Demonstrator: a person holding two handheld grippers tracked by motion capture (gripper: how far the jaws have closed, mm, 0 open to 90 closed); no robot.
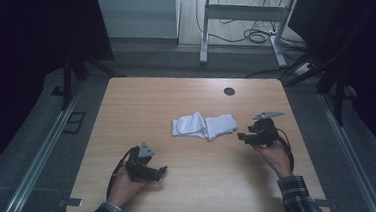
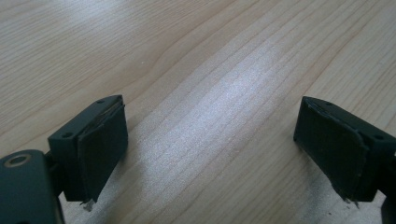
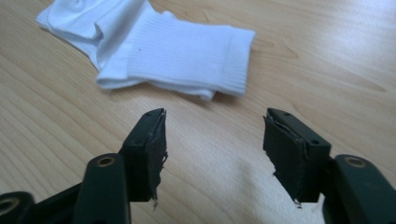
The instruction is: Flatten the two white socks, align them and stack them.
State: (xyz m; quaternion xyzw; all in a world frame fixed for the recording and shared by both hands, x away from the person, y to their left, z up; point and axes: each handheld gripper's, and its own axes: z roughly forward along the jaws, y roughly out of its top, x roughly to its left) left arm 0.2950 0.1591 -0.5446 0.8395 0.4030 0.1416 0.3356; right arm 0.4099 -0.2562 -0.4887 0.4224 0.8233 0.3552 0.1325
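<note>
Two socks lie folded mid-table; your right gripper sits just beside them, jaws apart and empty, while your left gripper idles, released.

High view: overhead, facing twelve o'clock across the table.
Gripper views: low, close to tabletop.
Shared: socks, at the right gripper view's eleven o'clock.

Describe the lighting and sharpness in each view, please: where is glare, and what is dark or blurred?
High view: dim, surroundings nearly black, only the table lit. Left gripper view: a pale band of glare crosses the wood between the open left claw. Right gripper view: the white socks are bright and fairly sharp; the right claw is softer.
</note>
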